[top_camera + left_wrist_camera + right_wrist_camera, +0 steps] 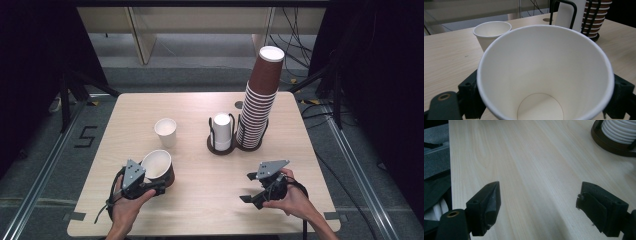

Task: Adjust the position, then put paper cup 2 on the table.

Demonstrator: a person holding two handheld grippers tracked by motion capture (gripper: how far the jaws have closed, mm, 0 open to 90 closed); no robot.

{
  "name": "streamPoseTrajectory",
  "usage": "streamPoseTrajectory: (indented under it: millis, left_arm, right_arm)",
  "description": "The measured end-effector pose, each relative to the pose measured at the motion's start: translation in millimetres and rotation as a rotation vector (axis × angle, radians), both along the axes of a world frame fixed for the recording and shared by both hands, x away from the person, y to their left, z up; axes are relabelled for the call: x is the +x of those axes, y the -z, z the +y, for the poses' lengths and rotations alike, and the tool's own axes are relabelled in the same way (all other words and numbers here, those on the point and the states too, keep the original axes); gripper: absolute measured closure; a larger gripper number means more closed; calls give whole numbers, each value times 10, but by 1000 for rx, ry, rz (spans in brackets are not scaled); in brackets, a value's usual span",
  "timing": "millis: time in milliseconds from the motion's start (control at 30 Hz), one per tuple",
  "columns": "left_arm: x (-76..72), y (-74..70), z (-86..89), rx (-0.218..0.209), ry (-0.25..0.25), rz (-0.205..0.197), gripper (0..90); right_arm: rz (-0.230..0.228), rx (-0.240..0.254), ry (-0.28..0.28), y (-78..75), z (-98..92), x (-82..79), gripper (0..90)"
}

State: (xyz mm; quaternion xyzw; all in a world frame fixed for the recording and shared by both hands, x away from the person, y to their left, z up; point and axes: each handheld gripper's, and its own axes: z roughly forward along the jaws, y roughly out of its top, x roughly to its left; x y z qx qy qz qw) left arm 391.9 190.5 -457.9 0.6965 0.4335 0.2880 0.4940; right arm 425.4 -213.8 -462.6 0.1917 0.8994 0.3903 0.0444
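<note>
A lab or test studio: beyond the right gripper, black curtains flank a lone wooden table, loose cables lie on the grey floor, and metal rails run alongside.

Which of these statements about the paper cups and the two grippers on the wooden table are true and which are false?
1. The left gripper holds a brown paper cup with a white inside. True.
2. The right gripper grips a cup. False: its fingers are open over the bare light wooden table.
3. A small white paper cup stands upright on the table. True.
4. The tall stack of brown paper cups lies on its side. False: it stands upright in a black wire holder.
</note>
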Motion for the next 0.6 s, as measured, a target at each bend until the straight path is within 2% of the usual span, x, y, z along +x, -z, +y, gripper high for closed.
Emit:
streamPoseTrajectory:
  millis: [33,200,267,300,333,400,467,567,600]
  left_arm:
    - [8,1,10,2,-2,2,128]
    - [37,16,46,4,-20,11,128]
    - [46,23,53,6,-27,16,128]
    - [55,28,56,1,-25,12,128]
    - [57,28,57,1,-27,14,128]
    - [62,41,62,4,-32,14,127]
    - [65,46,73,7,-37,25,127]
    - [84,49,99,2,-51,26,126]
    - [97,50,110,-1,-57,26,126]
  right_arm:
    - [-11,-1,2,3,-10,-5,190]
    - [9,-13,18,27,-46,-44,187]
    - [2,-10,14,25,-57,-56,187]
    - [-16,-9,14,24,-65,-57,187]
    - [-1,-9,17,24,-71,-65,188]
    - [-13,-14,22,28,-83,-66,186]
    - [11,-16,36,36,-82,-90,186]
    - [-9,-32,18,52,-69,-91,187]
    - [1,-34,26,52,-64,-104,187]
